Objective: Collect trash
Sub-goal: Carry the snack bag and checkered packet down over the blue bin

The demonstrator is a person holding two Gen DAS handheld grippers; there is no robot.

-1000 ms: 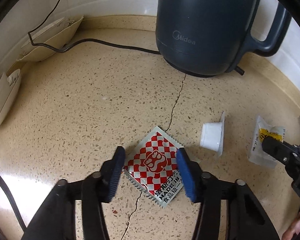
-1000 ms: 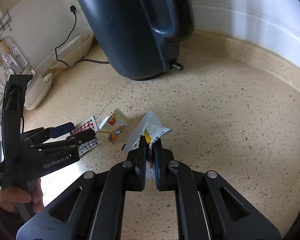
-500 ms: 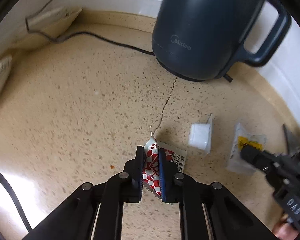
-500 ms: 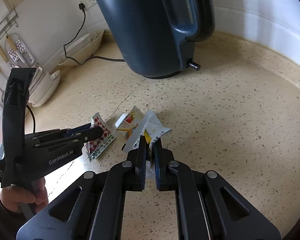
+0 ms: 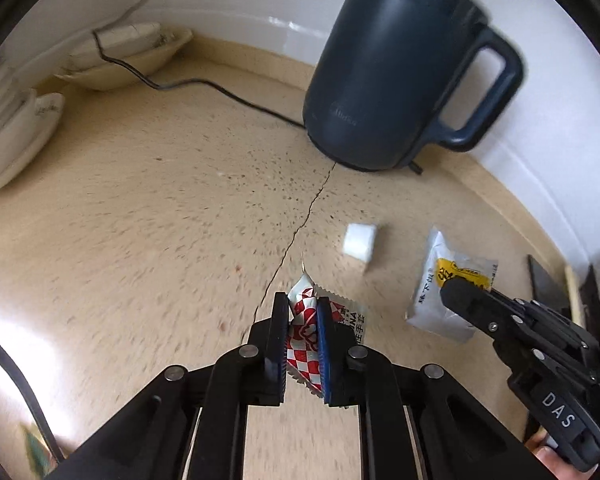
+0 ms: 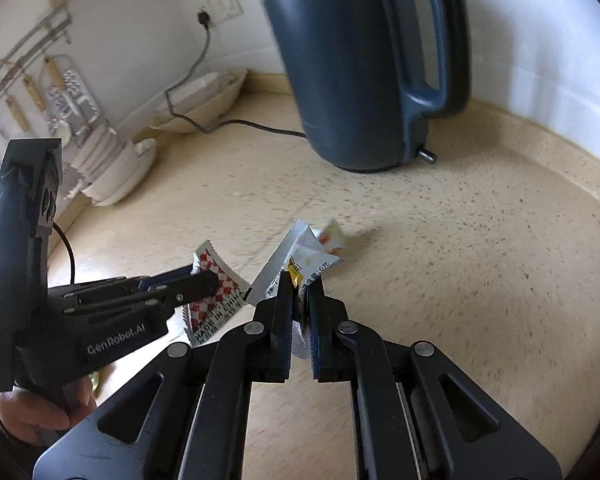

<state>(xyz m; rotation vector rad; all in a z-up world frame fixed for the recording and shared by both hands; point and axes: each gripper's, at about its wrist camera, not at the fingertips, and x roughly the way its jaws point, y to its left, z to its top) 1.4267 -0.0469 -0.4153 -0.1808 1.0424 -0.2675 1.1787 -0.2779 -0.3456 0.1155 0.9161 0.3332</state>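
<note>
- Two views are given; in the left wrist view, the left tongs (image 5: 303, 320) are seen pressed together on a red-and-white checked sachet (image 5: 305, 334), which is pinched between the blue pads and stands up crumpled between them.
- The sachet appears to be lifted off the speckled tabletop (image 5: 148, 208); contact of its lower edge with the surface cannot be told because of blur.
- A small white cup (image 5: 360, 241) is seen lying on the tabletop, just beyond the sachet and to the right of a dark crack (image 5: 300, 228) in the surface.
- At the right, a silver packet with a yellow label (image 5: 446, 288) is held by the right tongs (image 5: 454, 294).
- A dark blue kettle (image 5: 396, 80) stands at the back near the wall, and a black cord (image 5: 204, 84) runs from it to the left, past cream dishes (image 5: 116, 60).

- In the right wrist view, the right tongs (image 6: 300, 292) are shown closed on the silver packet (image 6: 300, 260), whose upper part sticks out above the pads.
- The small white cup (image 6: 332, 236) is partly hidden just behind the packet and rests on the tabletop (image 6: 480, 260).
- At the left, the left tongs (image 6: 204, 282) are seen from the side, gripping the checked sachet (image 6: 214, 292); the hand (image 6: 40, 412) that holds this tool is visible at the lower left.
- The kettle (image 6: 352, 60) is seen behind, with its handle turned to the right.
</note>
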